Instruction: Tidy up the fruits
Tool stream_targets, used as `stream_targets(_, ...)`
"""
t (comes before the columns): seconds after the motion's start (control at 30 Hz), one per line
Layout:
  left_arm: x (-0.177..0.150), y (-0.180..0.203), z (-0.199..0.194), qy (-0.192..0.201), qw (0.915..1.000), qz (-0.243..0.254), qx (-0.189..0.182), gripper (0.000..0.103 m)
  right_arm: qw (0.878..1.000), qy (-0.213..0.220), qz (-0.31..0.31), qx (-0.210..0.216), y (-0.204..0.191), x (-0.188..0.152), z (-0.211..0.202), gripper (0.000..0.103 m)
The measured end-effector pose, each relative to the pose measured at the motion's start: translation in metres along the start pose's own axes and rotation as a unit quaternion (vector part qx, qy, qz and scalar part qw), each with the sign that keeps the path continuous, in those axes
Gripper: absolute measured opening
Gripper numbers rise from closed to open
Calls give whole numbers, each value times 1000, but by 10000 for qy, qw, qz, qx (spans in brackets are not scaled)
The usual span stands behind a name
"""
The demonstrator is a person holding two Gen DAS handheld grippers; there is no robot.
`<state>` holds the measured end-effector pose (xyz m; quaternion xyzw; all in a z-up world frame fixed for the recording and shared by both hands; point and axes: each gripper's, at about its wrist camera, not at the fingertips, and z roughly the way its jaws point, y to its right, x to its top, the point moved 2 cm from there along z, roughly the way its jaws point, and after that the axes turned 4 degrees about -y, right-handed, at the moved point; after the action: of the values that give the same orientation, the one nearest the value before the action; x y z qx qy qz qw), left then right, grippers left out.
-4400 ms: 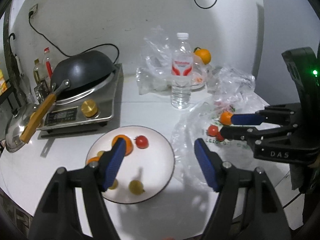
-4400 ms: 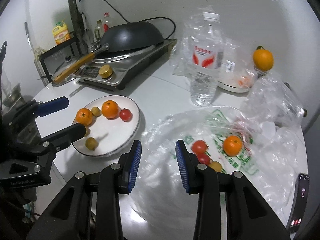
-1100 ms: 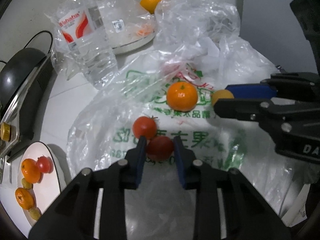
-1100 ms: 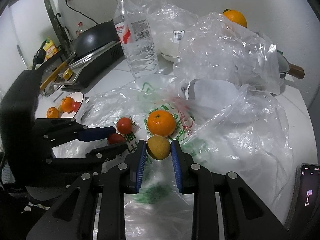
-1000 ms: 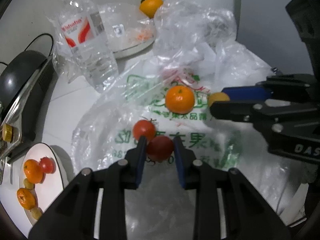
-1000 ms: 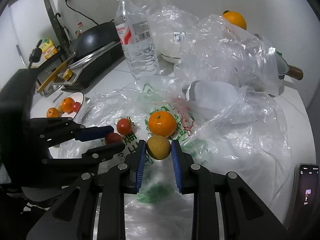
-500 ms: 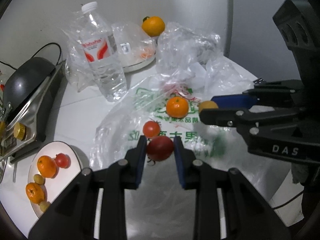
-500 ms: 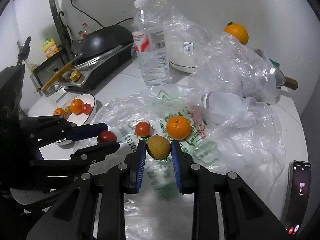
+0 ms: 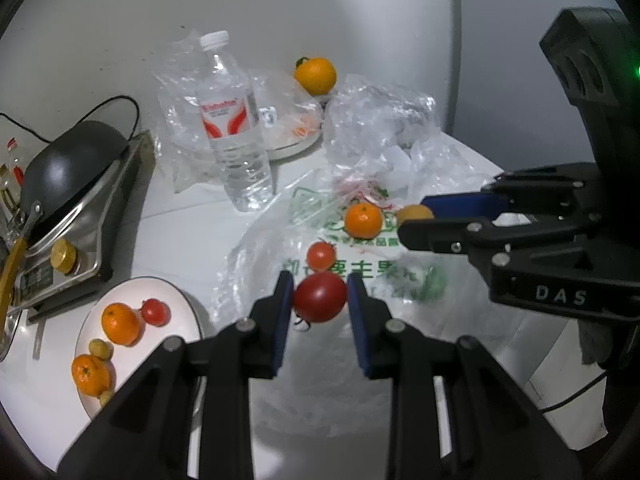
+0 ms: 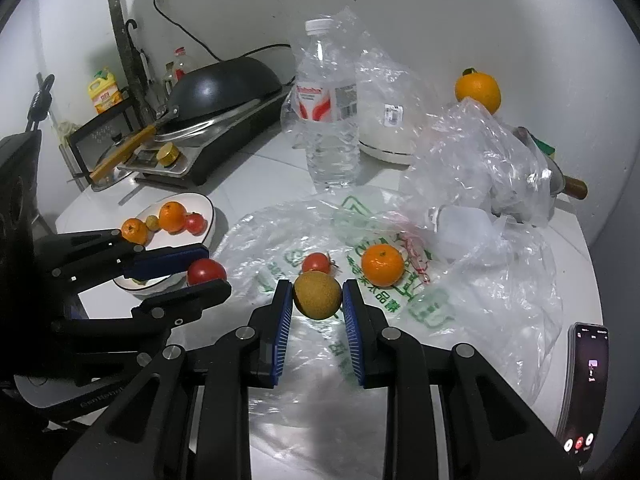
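Left gripper [image 9: 320,298] clamps a glossy red tomato [image 9: 320,297] above the plastic bag [image 9: 360,360]; plate [image 9: 176,300] at its 9 o'clock. Right gripper [image 10: 317,295] pinches a dull yellow-brown round fruit [image 10: 317,294], mandarin [image 10: 382,265] at 1 o'clock.

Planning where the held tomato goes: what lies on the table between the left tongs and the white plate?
Nothing but bare white tabletop separates the left tongs, gripping the red tomato, from the white plate; the left wrist view shows it.
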<state>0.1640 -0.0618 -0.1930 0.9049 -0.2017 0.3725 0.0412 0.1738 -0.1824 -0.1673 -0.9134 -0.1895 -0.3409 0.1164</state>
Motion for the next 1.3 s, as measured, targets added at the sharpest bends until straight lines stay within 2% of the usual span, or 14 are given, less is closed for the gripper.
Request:
stream_targets(0.57,-26,-42,-41,309,9987,-400,116,28,9993,-9,-375,-38,-54,10,-4,27)
stream_targets(0.97,-50,-79,-52,330,9971,-640,245,28,9979,-121,-633,22,-94,18,12,27)
stream_targets(1.3,-66,-112,-51,252,9952,-800,501,28,9963,-224,-820,98,-121,26,29,27)
